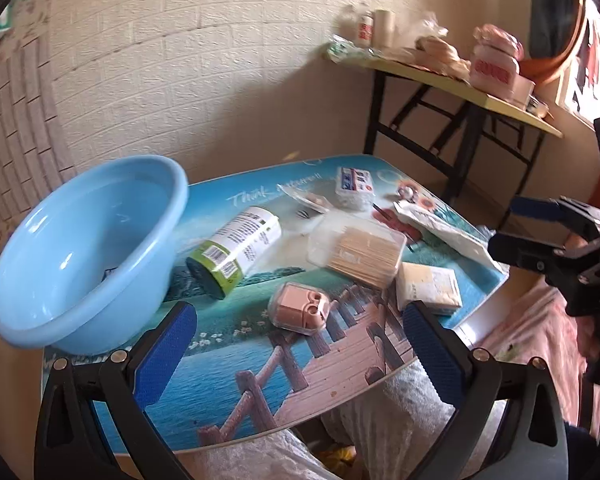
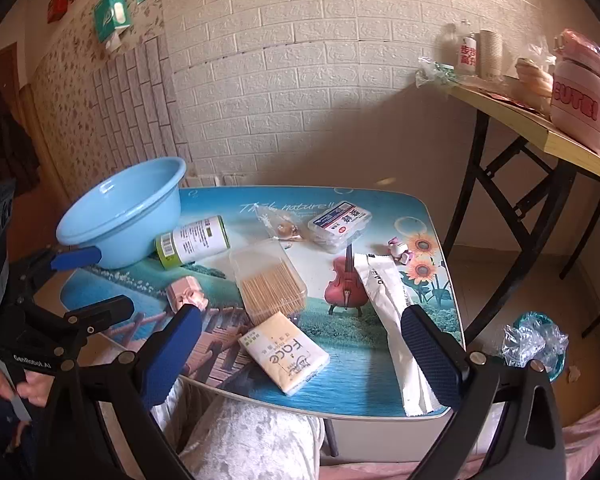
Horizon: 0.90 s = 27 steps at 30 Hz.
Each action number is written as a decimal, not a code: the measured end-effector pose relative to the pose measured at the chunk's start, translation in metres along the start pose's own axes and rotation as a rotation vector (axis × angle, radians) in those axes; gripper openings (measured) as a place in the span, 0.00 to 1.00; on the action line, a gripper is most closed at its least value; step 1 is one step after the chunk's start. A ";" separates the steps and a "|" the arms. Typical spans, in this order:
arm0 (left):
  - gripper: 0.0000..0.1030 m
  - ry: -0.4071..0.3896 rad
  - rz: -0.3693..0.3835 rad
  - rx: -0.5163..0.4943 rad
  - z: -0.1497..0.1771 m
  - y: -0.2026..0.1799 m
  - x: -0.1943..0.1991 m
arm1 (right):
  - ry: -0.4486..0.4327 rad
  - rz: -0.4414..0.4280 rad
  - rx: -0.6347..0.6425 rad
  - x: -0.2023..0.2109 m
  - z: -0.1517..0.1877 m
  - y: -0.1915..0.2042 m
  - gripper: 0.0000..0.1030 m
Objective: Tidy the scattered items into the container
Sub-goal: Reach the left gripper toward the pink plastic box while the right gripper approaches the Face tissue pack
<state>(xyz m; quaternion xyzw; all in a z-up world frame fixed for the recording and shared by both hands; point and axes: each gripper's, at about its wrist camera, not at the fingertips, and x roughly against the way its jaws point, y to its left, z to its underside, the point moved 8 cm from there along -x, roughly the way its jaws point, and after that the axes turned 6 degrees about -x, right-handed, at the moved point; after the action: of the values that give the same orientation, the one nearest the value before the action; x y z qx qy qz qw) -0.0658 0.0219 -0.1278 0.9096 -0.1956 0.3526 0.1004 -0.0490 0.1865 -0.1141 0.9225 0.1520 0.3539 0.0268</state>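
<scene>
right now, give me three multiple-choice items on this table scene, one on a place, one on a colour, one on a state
1. Where is the blue basin?
A. at the table's far left corner
B. on the yellow side table
C. on the floor

2. What colour are the pads on the left gripper fingers?
A. red
B. blue
C. white

3. How does the green-capped canister sit?
A. upright
B. inside the basin
C. lying on its side

Answers:
1 A, the basin sits at the far left of the printed table, beside the canister.
2 B, both wrist views show blue textured pads.
3 C, its label runs sideways and its cap end faces the basin.
</scene>
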 end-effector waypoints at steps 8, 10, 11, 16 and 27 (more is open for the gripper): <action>0.97 0.023 0.040 -0.039 0.007 -0.005 -0.020 | 0.047 -0.052 0.050 -0.013 0.011 0.001 0.84; 0.89 0.037 0.057 -0.056 0.009 -0.006 -0.027 | 0.070 -0.079 0.090 -0.018 0.015 0.005 0.83; 0.87 0.047 0.062 -0.063 0.010 -0.006 -0.030 | 0.081 -0.092 0.110 -0.020 0.018 0.007 0.83; 0.86 0.064 0.083 -0.091 0.010 -0.006 -0.044 | 0.138 -0.122 0.210 -0.038 0.030 0.009 0.83; 0.84 0.100 0.119 -0.094 0.009 -0.007 -0.073 | 0.193 -0.180 0.233 -0.067 0.035 0.007 0.83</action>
<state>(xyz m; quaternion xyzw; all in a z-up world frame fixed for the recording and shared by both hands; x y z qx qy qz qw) -0.1068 0.0463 -0.1844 0.8719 -0.2604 0.3933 0.1315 -0.0710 0.1622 -0.1823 0.8637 0.2759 0.4170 -0.0634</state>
